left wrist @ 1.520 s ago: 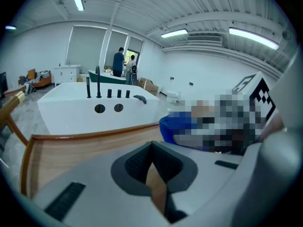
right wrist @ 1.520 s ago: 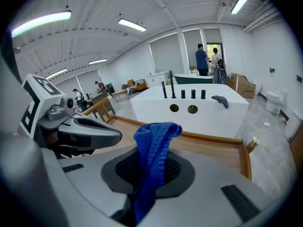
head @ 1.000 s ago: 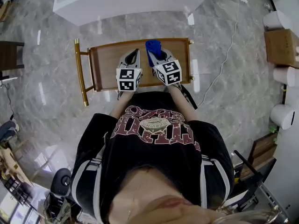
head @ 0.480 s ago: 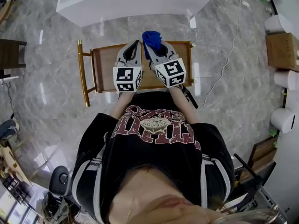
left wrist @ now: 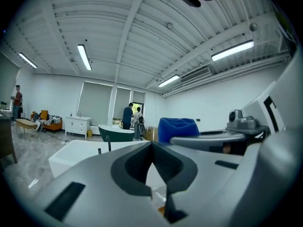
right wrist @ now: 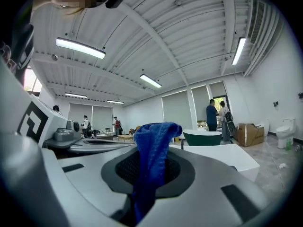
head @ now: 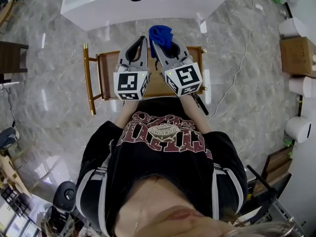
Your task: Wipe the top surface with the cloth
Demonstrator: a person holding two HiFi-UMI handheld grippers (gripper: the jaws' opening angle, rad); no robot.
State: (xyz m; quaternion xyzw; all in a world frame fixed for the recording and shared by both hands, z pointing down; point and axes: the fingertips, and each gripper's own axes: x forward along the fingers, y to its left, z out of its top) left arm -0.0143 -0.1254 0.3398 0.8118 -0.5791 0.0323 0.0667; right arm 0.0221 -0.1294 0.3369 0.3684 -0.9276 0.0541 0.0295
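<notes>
1. The blue cloth (head: 160, 33) is bunching up out of the right tool (head: 159, 43), whose jaws are clenching its lower part. It is hanging in the air and touching nothing else.
2. The left tool (head: 143, 40), just beside it at 9 o'clock, is pressing its jaws together on nothing.
3. Both tools are pointing out across the room and upward, not down.
4. The trolley's wooden surface (head: 106, 75) is lying beneath the cloth and toward 6 o'clock of it, its long axis running 9 to 3 o'clock. The right tool is probably needing to tip down and draw back to reach it.
</notes>
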